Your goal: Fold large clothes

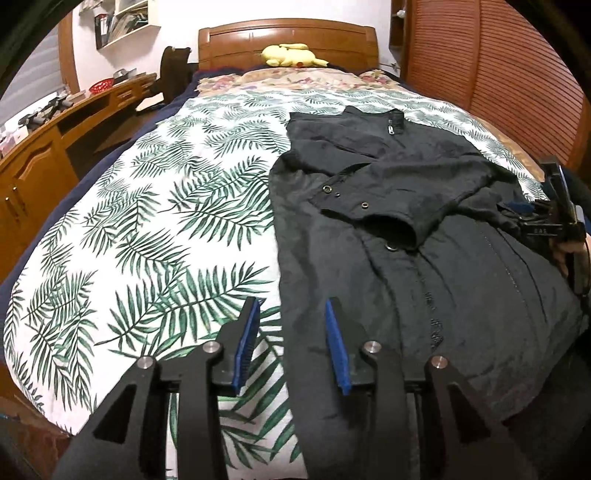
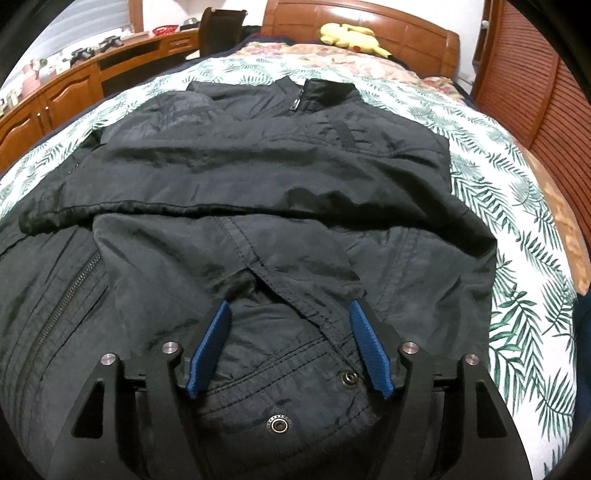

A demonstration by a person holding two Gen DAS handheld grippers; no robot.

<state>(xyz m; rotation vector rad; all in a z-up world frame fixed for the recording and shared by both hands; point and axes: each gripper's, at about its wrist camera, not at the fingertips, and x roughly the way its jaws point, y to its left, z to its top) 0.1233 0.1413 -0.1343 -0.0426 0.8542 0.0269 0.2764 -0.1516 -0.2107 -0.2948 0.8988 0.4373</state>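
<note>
On the bed (image 1: 122, 236), our left claw (image 1: 291, 314) and right claw (image 2: 290, 314) gape empty; we should pinch the jacket (image 2: 258, 166) hem at six o'clock squarely.

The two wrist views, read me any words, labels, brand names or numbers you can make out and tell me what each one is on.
No text can be read with certainty.
Small pale marks on the right tongs' black body: too blurred to read.
Black jacket, its snaps and zipper pull: no legible lettering.
Items on the wall shelf and desk: too small to read.
</note>
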